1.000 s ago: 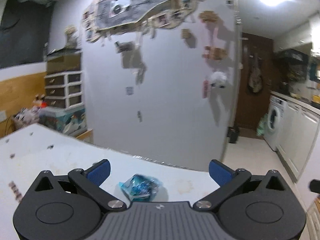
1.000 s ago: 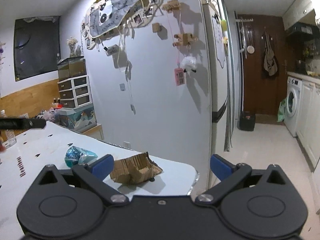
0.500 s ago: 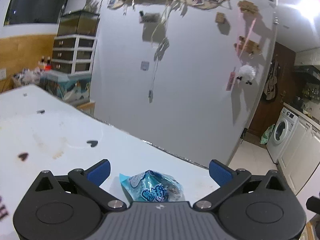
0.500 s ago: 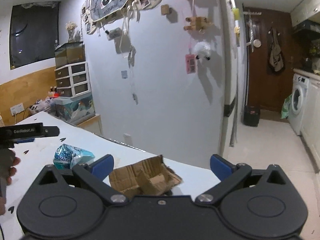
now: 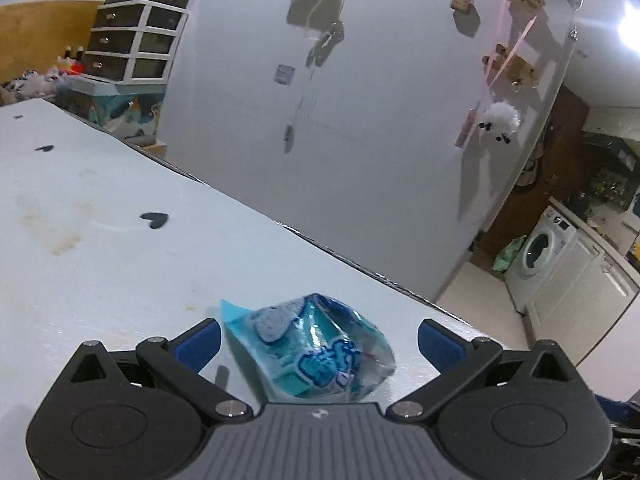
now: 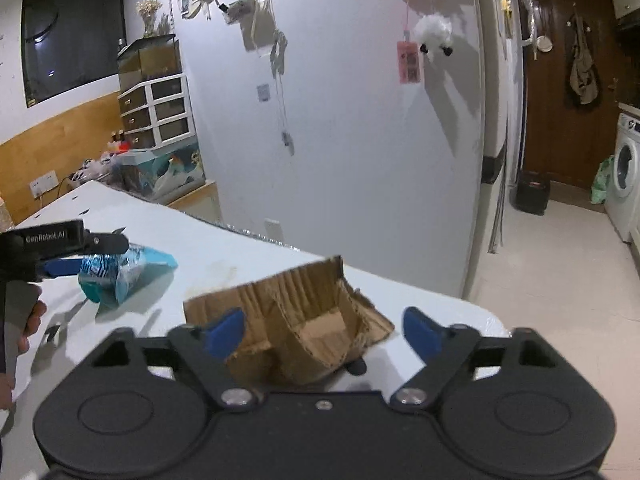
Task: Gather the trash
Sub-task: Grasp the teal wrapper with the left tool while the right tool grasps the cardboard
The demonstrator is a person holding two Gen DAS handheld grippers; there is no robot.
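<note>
With the right gripper [image 6: 320,332] closing its jaws around the torn cardboard piece [image 6: 296,320] near the tabletop [image 6: 240,256] corner, and the left gripper [image 5: 318,340] spread apart around the blue snack wrapper [image 5: 312,352] — pads clear of it — both should sink low before pinching, lest the light trash skid away.

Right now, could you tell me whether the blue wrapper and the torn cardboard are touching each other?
Apart. The right wrist view shows bare white table between the blue wrapper and the torn cardboard.
</note>
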